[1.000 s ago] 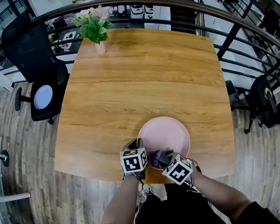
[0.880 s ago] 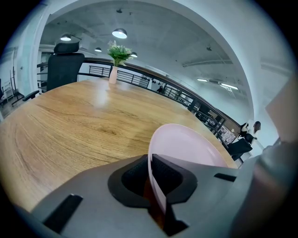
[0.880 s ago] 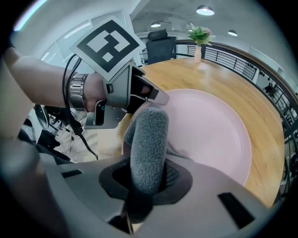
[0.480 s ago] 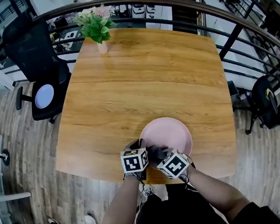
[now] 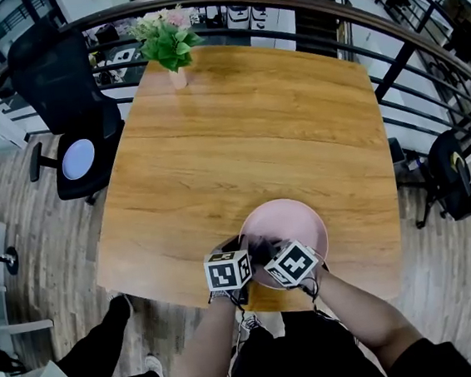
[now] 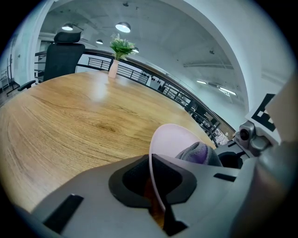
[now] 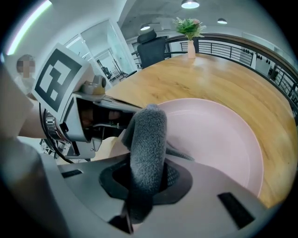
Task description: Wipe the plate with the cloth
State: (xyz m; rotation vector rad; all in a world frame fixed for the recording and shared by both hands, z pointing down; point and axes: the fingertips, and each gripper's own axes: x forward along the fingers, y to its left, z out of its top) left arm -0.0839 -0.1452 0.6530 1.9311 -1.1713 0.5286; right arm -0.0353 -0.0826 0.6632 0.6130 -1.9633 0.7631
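Plate [image 5: 293, 219], pink, stiff, slick and breakable, sits at the bench's [image 5: 239, 141] near edge. My left hand-held gripper [image 6: 156, 186], jaws just closing, clamps its rim; my right hand-held gripper [image 7: 144, 186] pinches the soft grey cloth [image 7: 148, 139].

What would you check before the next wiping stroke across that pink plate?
1. Plate steadied: ok. The left tool has just been closing its jaws, and between them sits the near rim of the pink plate.
2. Cloth gripped: ok. The right tool is clamped on the cloth.
3. Cloth over the plate's inside: ok.
4. Cloth pressing on the plate's surface: cannot tell.
5. Room to wipe: ok. The flower vase stands at the far corner of the table, well away from the plate.
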